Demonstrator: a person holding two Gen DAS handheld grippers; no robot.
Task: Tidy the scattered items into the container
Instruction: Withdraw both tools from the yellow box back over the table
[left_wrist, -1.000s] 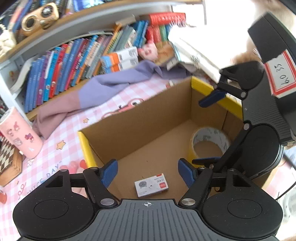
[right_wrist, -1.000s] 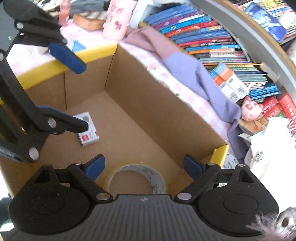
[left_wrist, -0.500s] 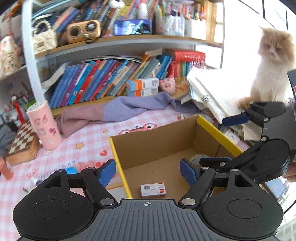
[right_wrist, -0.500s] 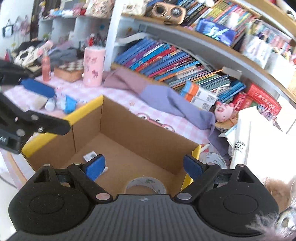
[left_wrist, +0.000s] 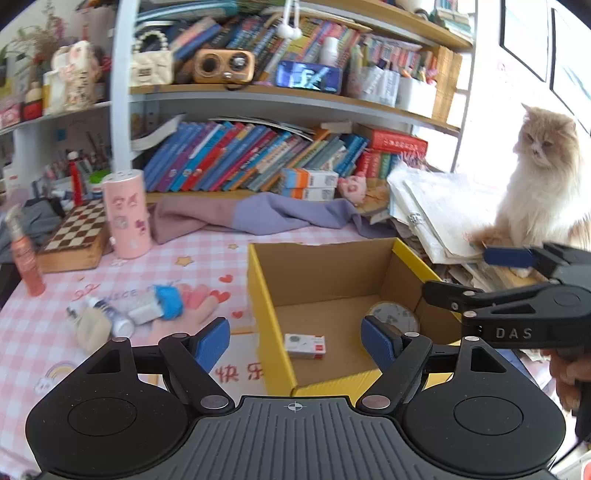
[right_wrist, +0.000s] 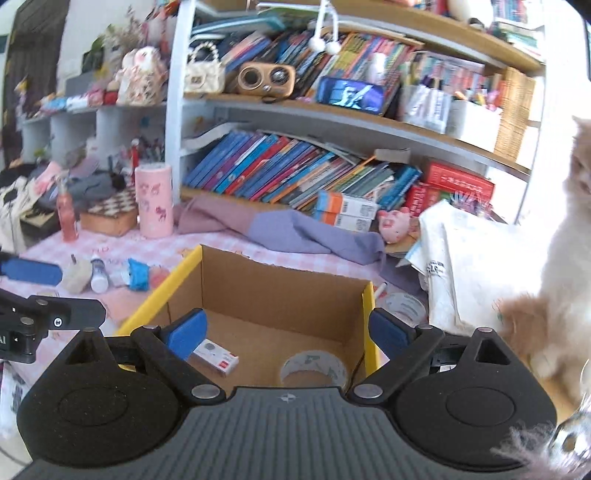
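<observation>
An open cardboard box with yellow rims (left_wrist: 258, 295) (right_wrist: 280, 295) stands on the pink checked cloth. Inside lie a small white-and-red box (left_wrist: 304, 346) (right_wrist: 221, 357) and a roll of tape (left_wrist: 394, 317) (right_wrist: 314, 365). My left gripper (left_wrist: 295, 341) is open and empty, above the box's near left rim. My right gripper (right_wrist: 286, 332) is open and empty, above the box's near side; it shows in the left wrist view (left_wrist: 476, 273) at the right. Left of the box lie small bottles, a beige item (left_wrist: 92, 325) (right_wrist: 75, 275) and a blue-capped item (left_wrist: 168, 301) (right_wrist: 137, 274).
A pink cylinder (left_wrist: 127, 214), a chessboard box (left_wrist: 74, 236) and a red-pink bottle (left_wrist: 24, 254) stand at the left. A purple cloth (left_wrist: 266, 214) lies before the bookshelf. A cat (left_wrist: 543, 184) sits on stacked papers (left_wrist: 436, 214) at the right. Another tape roll (right_wrist: 404, 304) lies right of the box.
Both grippers have pulled up and back out of the box, so the whole table and shelves now show. The small box and tape stay inside the box.
</observation>
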